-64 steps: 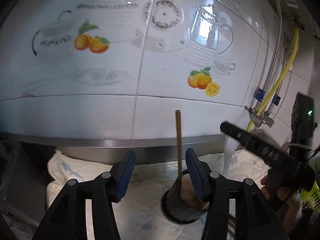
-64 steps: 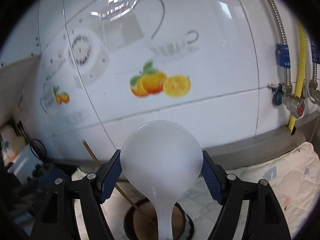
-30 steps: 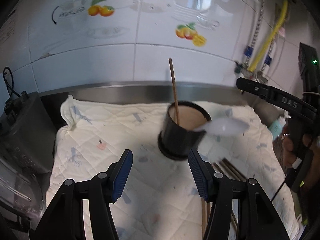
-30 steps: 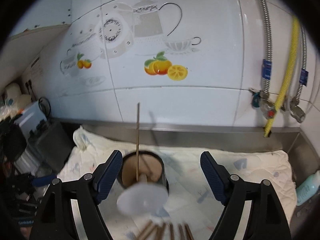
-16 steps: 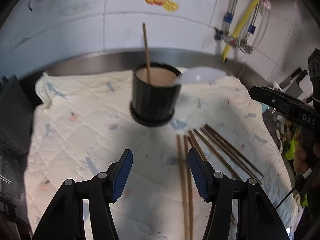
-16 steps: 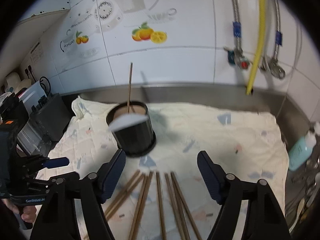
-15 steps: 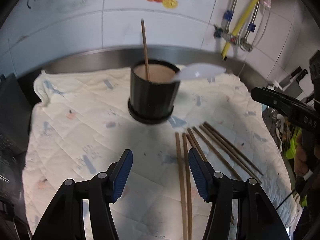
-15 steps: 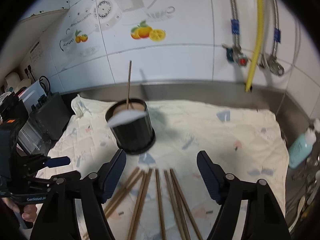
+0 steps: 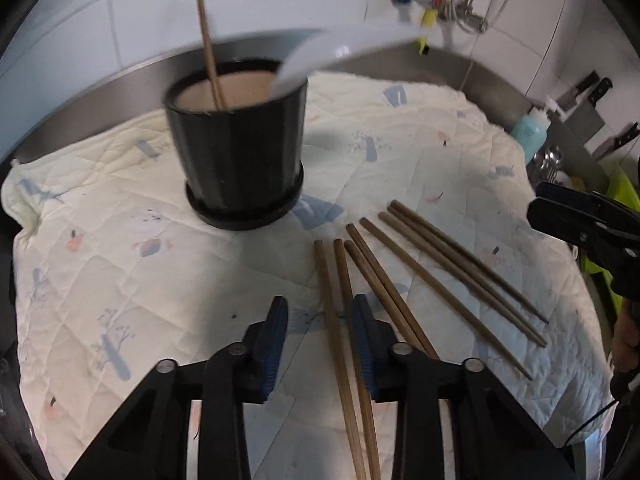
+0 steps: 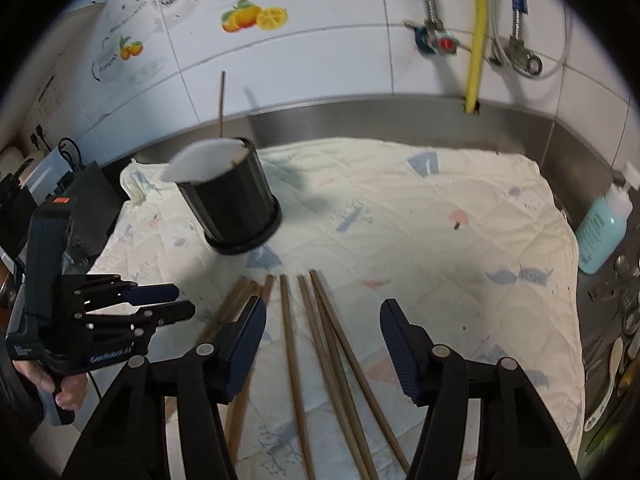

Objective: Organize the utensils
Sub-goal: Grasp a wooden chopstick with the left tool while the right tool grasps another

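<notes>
Left gripper [image 9: 322, 330] closing around brown wooden chopsticks [image 9: 400, 280].

A home kitchen: fruit-printed wall tiles [image 10: 256, 18], steel counter [image 10: 400, 108], knives [image 9: 580, 92] racked nearby.

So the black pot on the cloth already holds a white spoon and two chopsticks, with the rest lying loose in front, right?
Nearly. The black pot holds the white spoon and only one chopstick, as the left wrist view shows; the rest lie loose on the cloth.
</notes>
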A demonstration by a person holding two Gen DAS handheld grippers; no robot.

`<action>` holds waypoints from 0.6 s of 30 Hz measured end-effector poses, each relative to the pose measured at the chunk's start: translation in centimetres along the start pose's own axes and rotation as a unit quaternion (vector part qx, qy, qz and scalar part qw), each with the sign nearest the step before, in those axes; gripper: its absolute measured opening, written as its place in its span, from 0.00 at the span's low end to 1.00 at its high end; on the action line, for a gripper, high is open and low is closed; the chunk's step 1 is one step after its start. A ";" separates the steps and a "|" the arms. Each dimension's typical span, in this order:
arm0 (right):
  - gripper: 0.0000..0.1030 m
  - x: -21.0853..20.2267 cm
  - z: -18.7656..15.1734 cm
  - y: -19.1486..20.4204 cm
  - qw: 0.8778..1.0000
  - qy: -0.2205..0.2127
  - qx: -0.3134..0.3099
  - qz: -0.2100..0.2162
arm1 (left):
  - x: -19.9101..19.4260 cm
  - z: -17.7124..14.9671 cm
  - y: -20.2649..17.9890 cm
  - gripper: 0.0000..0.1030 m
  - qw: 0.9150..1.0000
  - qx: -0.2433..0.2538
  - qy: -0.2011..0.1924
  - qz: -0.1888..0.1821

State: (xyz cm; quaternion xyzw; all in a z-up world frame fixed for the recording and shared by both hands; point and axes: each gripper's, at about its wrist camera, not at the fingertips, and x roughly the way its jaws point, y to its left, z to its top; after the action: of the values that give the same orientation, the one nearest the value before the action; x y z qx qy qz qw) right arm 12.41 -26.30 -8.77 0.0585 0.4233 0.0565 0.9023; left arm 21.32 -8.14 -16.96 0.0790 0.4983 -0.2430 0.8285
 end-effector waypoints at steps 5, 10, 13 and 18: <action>0.57 0.8 -0.5 -1.1 1.000 0.013 0.012 -0.003 | 2.6 0.5 0.2 0.26 1.000 -0.001 0.021 -0.008; 0.53 1.9 -0.8 -1.5 1.000 0.027 0.014 -0.004 | 4.8 0.8 0.4 0.23 0.999 -0.010 0.040 -0.014; 0.47 2.5 -0.9 -1.5 0.999 0.037 0.013 -0.003 | 5.8 0.9 0.6 0.23 0.999 -0.016 0.045 -0.015; 0.41 3.7 -0.8 -1.6 0.999 0.052 0.005 -0.003 | 6.3 1.2 0.3 0.22 0.999 -0.012 0.044 -0.011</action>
State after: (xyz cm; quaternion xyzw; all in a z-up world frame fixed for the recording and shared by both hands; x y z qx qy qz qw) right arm 14.21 -27.27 -12.34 0.0589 0.4697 0.0542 0.8792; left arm 24.82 -10.37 -21.90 0.0744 0.5377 -0.2426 0.8040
